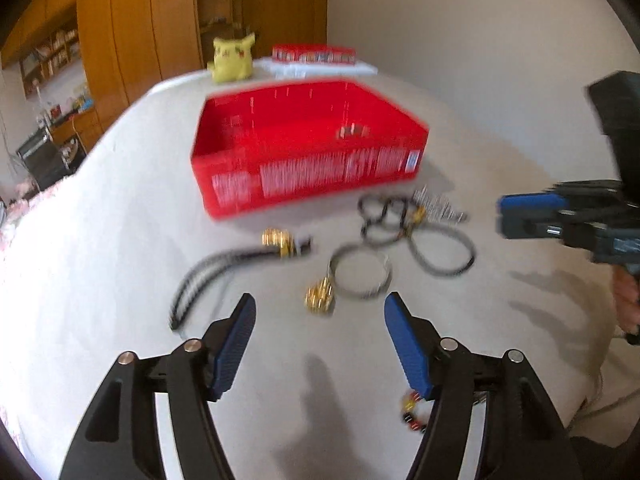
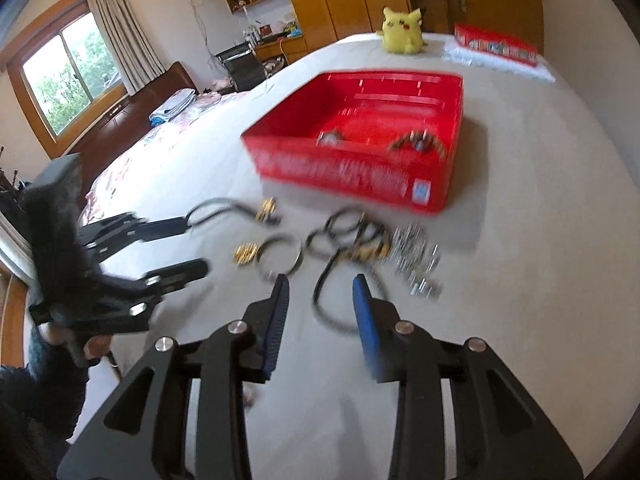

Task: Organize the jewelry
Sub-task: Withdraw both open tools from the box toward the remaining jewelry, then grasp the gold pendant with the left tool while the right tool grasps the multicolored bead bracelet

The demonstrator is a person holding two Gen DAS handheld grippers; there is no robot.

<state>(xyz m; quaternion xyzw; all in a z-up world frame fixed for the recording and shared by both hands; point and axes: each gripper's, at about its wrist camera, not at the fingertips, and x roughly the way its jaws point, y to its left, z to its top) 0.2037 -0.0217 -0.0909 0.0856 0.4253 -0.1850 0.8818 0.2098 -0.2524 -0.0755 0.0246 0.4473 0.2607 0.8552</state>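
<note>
Both empty, the wide-open left gripper [image 1: 320, 308] and half-open right gripper [image 2: 320, 288] are hovering over loose jewelry; next probably grasping the gold-charmed ring [image 1: 362, 276] mid-frame for the red box [image 1: 304, 140].

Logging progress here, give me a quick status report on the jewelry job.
Left gripper and right gripper both open, empty, above the bed. A few pieces already in the red box; loose jewelry pile lies in front of it. Nothing blocking.

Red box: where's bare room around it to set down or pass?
Bare sheet lies left of the red box, and between it and the yellow plush. Crowded in front: black cords, gold pieces and a silver chain.
</note>
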